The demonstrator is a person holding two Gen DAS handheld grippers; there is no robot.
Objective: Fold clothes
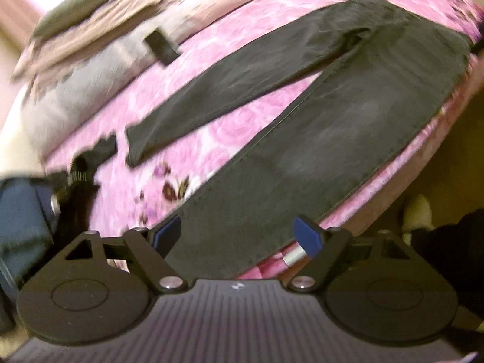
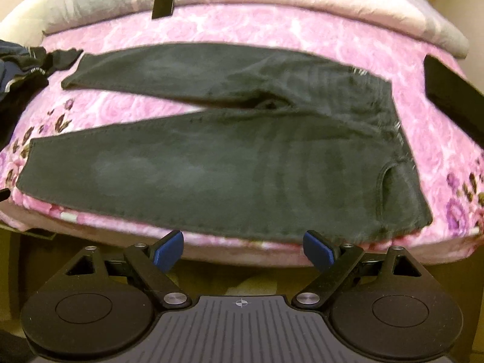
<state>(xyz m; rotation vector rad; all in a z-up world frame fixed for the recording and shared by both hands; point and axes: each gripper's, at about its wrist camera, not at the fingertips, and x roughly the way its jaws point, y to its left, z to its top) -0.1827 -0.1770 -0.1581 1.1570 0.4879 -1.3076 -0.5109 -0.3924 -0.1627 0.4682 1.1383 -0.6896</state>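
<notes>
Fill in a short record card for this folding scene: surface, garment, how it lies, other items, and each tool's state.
surface: bed with pink floral cover
garment: dark grey jeans
how it lies: spread flat, unfolded, legs apart, waistband at the right in the right wrist view
other items: dark clothing pile beyond the leg ends; grey pillow at the far side
left tool: open, over the near leg's hem end, holding nothing
right tool: open, at the jeans' near edge, holding nothing

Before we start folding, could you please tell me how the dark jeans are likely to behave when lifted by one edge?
The jeans lie flat and creased, so they will probably drape limply. The thick seamed cloth looks fairly heavy. It seems unlikely to slip.
</notes>
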